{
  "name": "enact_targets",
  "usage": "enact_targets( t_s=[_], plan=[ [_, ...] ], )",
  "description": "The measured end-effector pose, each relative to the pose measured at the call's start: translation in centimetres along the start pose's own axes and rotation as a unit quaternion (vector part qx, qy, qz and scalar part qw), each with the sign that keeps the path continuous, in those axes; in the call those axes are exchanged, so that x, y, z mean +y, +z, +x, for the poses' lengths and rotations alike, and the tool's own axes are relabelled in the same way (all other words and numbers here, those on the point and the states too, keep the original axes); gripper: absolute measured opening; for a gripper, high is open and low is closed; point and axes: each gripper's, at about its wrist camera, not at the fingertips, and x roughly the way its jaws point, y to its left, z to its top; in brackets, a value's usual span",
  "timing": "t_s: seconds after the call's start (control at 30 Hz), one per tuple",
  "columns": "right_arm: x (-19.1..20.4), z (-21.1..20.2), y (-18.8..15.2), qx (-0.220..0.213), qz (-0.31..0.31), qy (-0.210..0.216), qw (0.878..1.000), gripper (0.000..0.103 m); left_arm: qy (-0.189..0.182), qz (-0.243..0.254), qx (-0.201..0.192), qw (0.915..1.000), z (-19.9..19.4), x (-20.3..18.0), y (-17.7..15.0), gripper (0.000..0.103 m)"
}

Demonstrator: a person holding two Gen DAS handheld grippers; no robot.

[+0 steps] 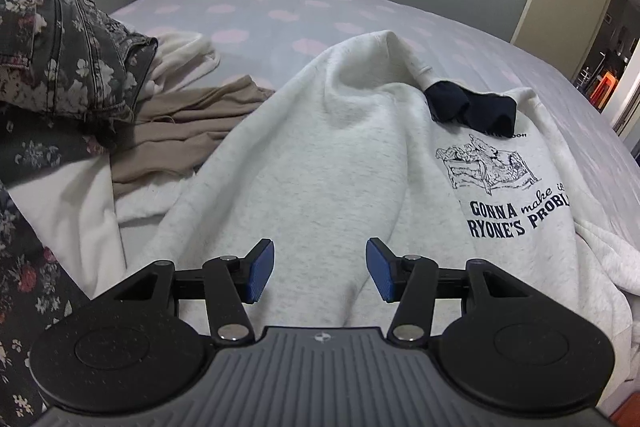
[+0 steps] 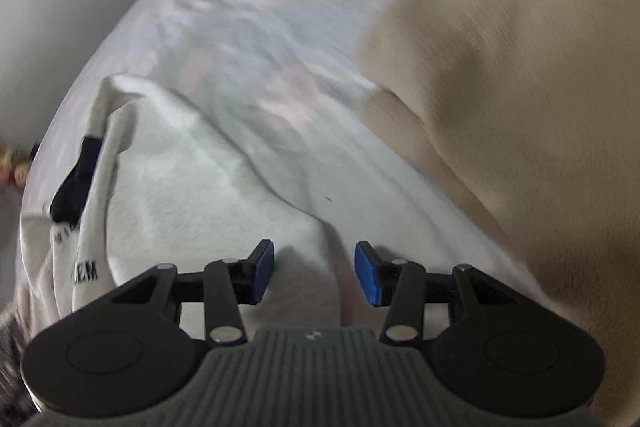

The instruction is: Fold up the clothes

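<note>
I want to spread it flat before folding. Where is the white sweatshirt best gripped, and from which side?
Grip the sweatshirt at its raised far fold: it stands up off the bed, so open jaws can close across it. Come from the near side, over the flat body.

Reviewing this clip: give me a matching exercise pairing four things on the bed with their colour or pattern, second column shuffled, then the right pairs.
Things:
1. sweatshirt
2. jeans
3. collar
4. bedsheet

Descriptions:
A. dark navy
B. pale lilac with pink blotches
C. grey with a floral print
D. light heather grey with a printed drawing and slogan

Pairs: 1-D, 2-C, 3-A, 4-B
</note>
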Motion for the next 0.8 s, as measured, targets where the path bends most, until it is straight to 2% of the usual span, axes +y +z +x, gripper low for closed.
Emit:
enact_targets(
  t_s=[0.07, 0.13, 0.17, 0.23, 0.5, 0.67, 0.8],
  plan=[
    [-0.6, 0.3, 0.0, 0.012, 0.018, 0.026, 0.999, 0.032, -0.002, 0.0, 0.0, 1.0, 0.1, 0.0, -0.1, 0.049],
    [-0.4, 0.3, -0.1, 0.02, 0.011, 0.062, 0.998, 0.026, -0.004, -0.002, 0.003, 1.0, 0.2, 0.0, -0.1, 0.049],
    [-0.1, 0.0, -0.2, 0.016, 0.003, 0.07, 0.997, 0.017, -0.004, -0.003, 0.005, 1.0, 0.3, 0.0, -0.1, 0.049],
    [0.4, -0.5, -0.4, 0.001, -0.011, 0.073, 0.997, 0.008, -0.002, -0.005, 0.008, 1.0, 0.6, 0.0, -0.1, 0.049],
    [4.0, -4.0, -0.1, -0.064, -0.109, 0.044, 0.991, 0.007, -0.016, -0.003, 0.015, 0.9998, 1.1, -0.1, -0.2, 0.049],
    [8.0, -8.0, 3.8, -0.096, -0.173, 0.02, 0.98, 0.006, -0.025, -0.02, 0.018, 0.9993, 1.6, 0.5, 0.0, 0.049],
    [12.0, -11.1, 7.6, -0.134, -0.242, -0.029, 0.961, 0.006, -0.032, -0.018, 0.018, 0.9992, 1.9, 0.4, 0.1, 0.049]
  ],
)
